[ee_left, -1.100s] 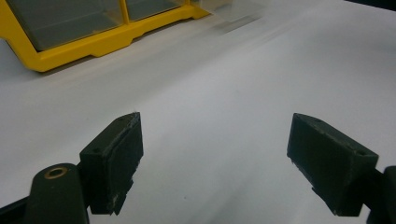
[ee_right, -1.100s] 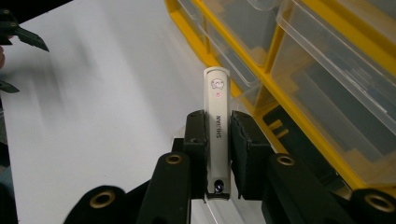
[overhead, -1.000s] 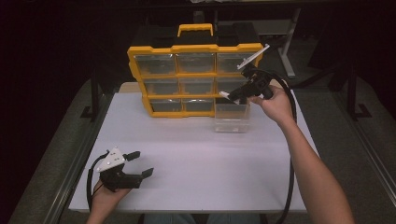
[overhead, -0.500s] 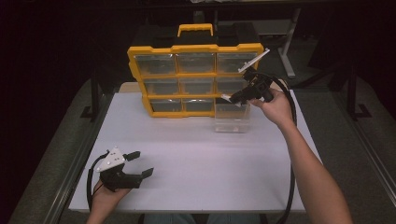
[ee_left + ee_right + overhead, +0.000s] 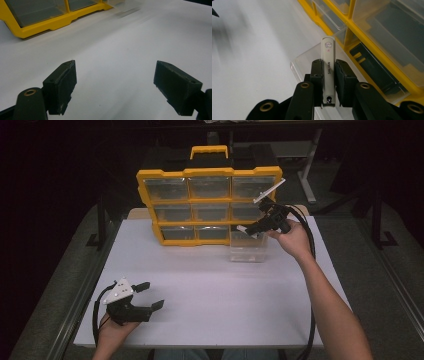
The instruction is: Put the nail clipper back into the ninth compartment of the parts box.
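Note:
A white nail clipper (image 5: 328,65) is clamped between the jaws of my right gripper (image 5: 328,72), its printed end pointing forward. In the high view the right gripper (image 5: 250,227) hovers just over the clear plastic drawer (image 5: 247,250), which stands on the table in front of the yellow organizer (image 5: 210,171). The drawer (image 5: 307,60) lies below the clipper, beside a dark empty slot (image 5: 374,70) in the organizer's bottom row. My left gripper (image 5: 152,295) rests open near the table's front left corner, with bare white tabletop between its jaws (image 5: 125,90).
The organizer (image 5: 50,23) stands upright at the back of the white table (image 5: 210,320), with several clear drawers in its yellow frame and a handle on top. Cables trail from both grippers. Dark floor surrounds the table.
My right gripper has dipped slightly with the nail clipper, closer over the clear drawer. The left gripper has stayed put.

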